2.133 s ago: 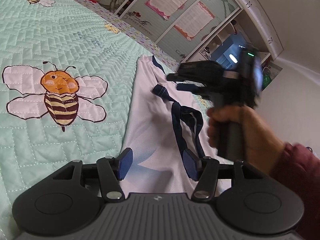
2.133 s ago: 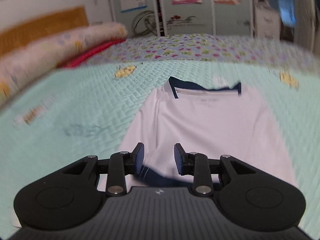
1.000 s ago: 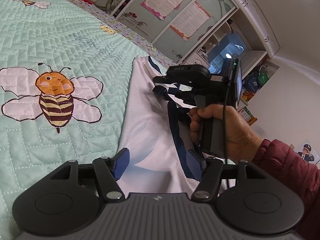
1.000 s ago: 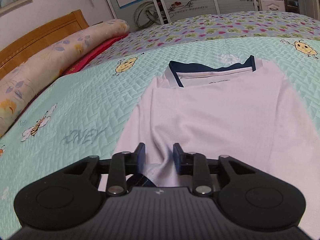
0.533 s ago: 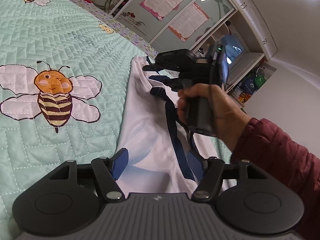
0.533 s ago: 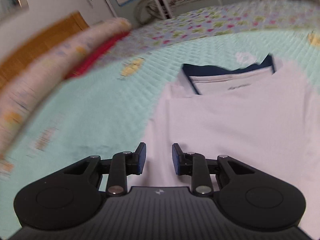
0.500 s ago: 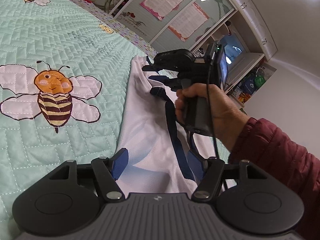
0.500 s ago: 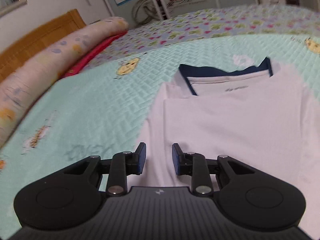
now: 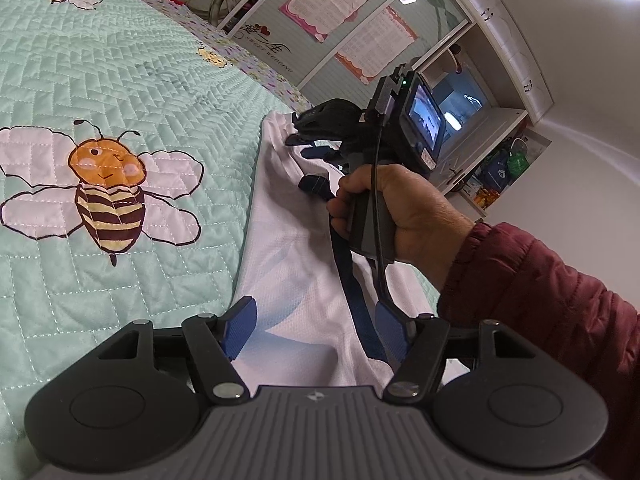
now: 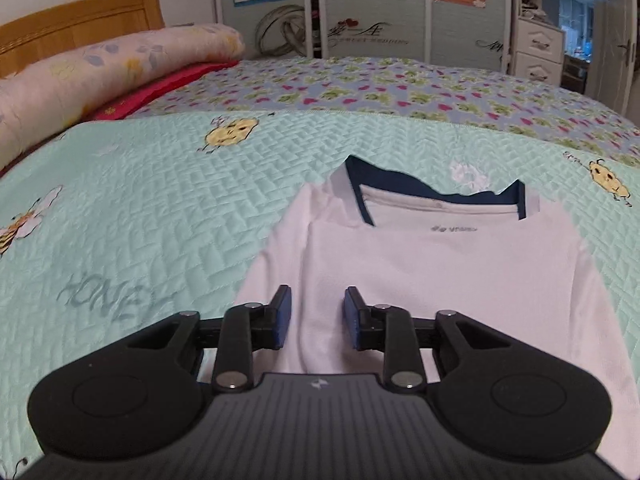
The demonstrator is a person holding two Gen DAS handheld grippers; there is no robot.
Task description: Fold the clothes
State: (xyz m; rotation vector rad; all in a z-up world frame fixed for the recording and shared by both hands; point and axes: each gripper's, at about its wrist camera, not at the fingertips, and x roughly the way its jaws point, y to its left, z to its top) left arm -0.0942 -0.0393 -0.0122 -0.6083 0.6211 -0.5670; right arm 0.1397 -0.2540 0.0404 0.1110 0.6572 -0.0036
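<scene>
A white shirt with a navy collar lies flat on the mint quilted bedspread, its sides folded in. My right gripper hovers open over the shirt's left part, with nothing between its fingers. In the left wrist view the shirt runs away from me, a navy stripe along its folded part. My left gripper stands wide open just above the shirt's near end. The right gripper, held in a hand, sits farther up the shirt.
A bee picture marks the bedspread left of the shirt. A long floral bolster, a red pillow and a wooden headboard lie at the far left. Wardrobe doors stand behind the bed. A maroon sleeve crosses on the right.
The right gripper has travelled up the shirt toward the collar and turned to face it squarely. The left gripper has barely moved and stays open.
</scene>
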